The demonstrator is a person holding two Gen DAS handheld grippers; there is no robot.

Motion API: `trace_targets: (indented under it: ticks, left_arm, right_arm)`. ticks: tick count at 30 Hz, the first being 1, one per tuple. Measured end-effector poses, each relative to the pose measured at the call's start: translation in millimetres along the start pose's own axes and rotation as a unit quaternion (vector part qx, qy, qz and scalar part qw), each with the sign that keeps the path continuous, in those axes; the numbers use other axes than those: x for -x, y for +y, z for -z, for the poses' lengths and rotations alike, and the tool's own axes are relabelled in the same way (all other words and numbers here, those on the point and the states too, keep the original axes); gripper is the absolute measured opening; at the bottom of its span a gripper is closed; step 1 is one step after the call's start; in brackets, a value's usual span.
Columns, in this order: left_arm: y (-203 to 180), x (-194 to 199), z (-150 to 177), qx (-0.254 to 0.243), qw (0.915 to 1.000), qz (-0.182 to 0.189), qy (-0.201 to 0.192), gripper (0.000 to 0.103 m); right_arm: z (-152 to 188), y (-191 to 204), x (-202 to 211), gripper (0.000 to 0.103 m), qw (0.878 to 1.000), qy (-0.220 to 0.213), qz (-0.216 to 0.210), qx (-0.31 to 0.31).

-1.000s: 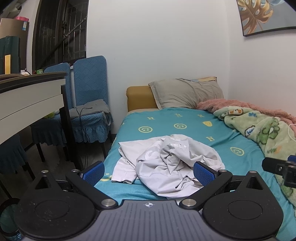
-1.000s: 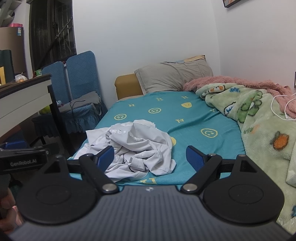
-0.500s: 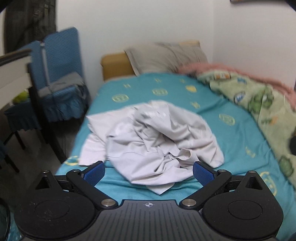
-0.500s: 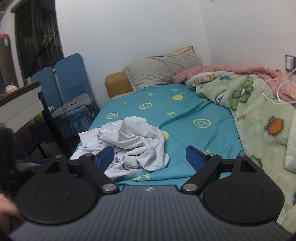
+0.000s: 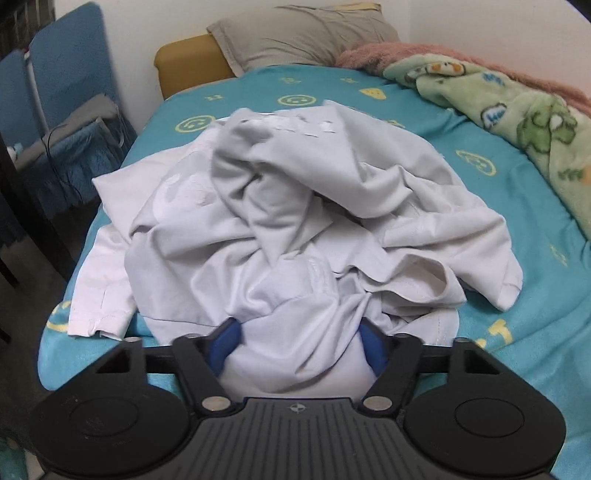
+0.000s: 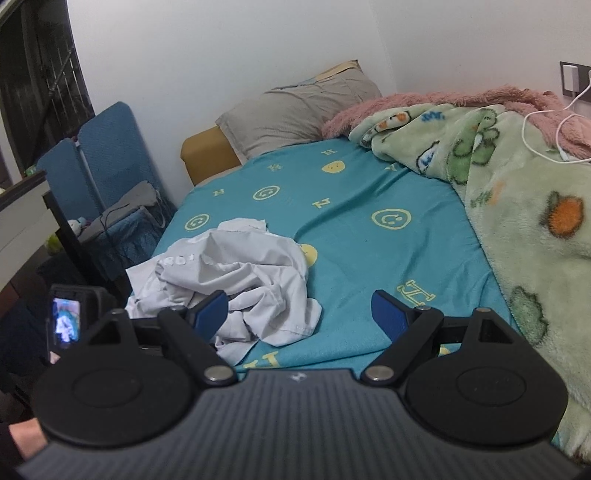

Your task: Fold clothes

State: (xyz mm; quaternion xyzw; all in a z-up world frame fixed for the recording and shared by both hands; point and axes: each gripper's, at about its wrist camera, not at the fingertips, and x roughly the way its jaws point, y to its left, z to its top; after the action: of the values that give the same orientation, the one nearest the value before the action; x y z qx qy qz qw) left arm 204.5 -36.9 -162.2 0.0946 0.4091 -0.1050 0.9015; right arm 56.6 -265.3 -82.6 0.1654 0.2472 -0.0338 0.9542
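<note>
A crumpled white garment lies in a heap on the teal bedsheet, near the foot of the bed and toward its left side. My left gripper is pushed into the near edge of the heap. Its blue pads press a bunch of the cloth from both sides, and the fabric drapes over them. In the right wrist view the same garment sits left of centre. My right gripper hangs open above the bed's near edge, its left finger in front of the cloth and nothing between its fingers.
A green cartoon blanket and a pink one cover the bed's right side, with a white cable on top. A grey pillow lies at the head. Blue chairs and a dark desk stand left of the bed.
My left gripper has moved forward and down into the garment heap, and its fingers have narrowed onto the cloth. The right gripper has drifted slightly and stayed open.
</note>
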Motion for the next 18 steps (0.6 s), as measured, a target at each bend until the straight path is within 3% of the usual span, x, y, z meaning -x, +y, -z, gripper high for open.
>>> trace_targets:
  ticks: [1, 2, 3, 6, 13, 15, 18]
  left_arm:
    - [3, 2, -1, -0.001, 1.0000, -0.002, 0.002, 0.038]
    - [6, 6, -2, -0.001, 1.0000, -0.001, 0.002, 0.018]
    - [10, 12, -3, 0.001, 1.0000, 0.003, -0.001, 0.011]
    - [22, 39, -7, 0.005, 0.9997, 0.013, -0.019, 0.007]
    - [64, 147, 2, -0.010, 0.9958, 0.043, -0.080, 0.006]
    - [82, 175, 11, -0.003, 0.9947, 0.037, -0.096, 0.006]
    - [110, 188, 21, 0.018, 0.9948, 0.004, -0.100, 0.006]
  right_arm:
    - [0, 0, -2, 0.086, 1.000, 0.001, -0.001, 0.001]
    - [0, 0, -4, 0.086, 1.000, 0.002, -0.002, 0.002]
    - [0, 0, -6, 0.086, 1.000, 0.003, -0.003, 0.003]
    - [0, 1, -12, 0.086, 1.000, 0.006, -0.005, 0.007]
    - [-1, 6, 0, 0.086, 1.000, -0.006, -0.002, 0.011]
    - [-1, 9, 4, 0.086, 1.000, -0.010, 0.001, 0.017]
    - [-2, 15, 6, 0.086, 1.000, -0.010, 0.009, 0.027]
